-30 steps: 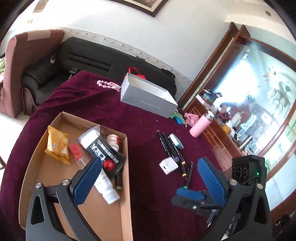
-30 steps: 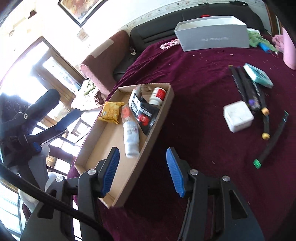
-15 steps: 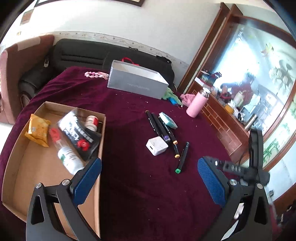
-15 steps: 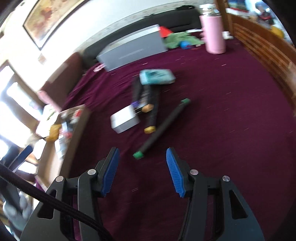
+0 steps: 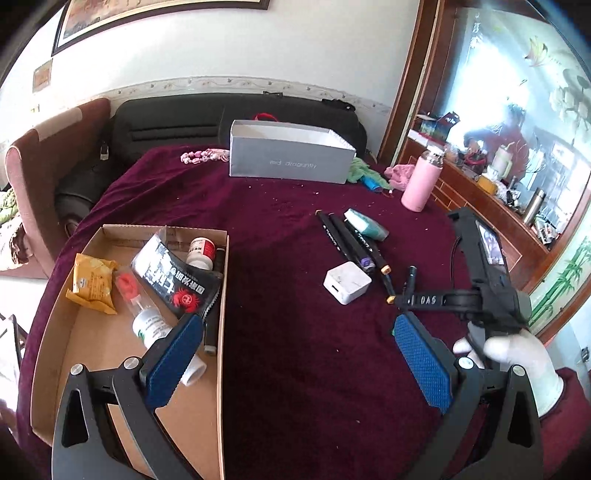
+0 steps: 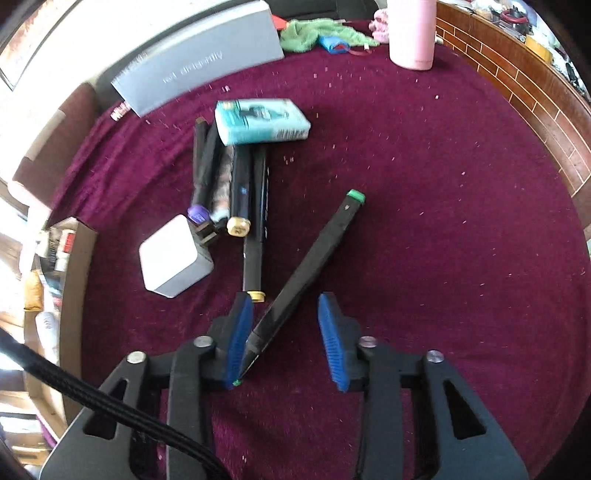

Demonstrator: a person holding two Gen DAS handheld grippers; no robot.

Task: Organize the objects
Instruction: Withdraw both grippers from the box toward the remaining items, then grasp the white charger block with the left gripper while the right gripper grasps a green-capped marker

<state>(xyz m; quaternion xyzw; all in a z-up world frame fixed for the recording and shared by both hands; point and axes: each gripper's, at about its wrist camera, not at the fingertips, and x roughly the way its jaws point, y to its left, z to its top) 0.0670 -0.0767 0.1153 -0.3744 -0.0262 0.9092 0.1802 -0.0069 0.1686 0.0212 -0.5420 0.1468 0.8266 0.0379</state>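
Home living room. Framed painting (image 5: 162, 14) on white wall above patterned border strip. Black sofa (image 5: 177, 125) along wall, maroon armchair (image 5: 40, 155) beside it. Round tabletop (image 5: 295, 332) draped in burgundy velvet cloth. Wooden-framed cabinet (image 5: 480, 195) with glass or mirror panel (image 5: 517, 92) painted with flowers and bamboo; cups, flasks, clutter on its ledge. Household odds and ends about: pink thermos (image 5: 421, 181), grey shoebox (image 5: 288, 155), cardboard tray (image 5: 92, 332) holding snack packet, medicine bottles.
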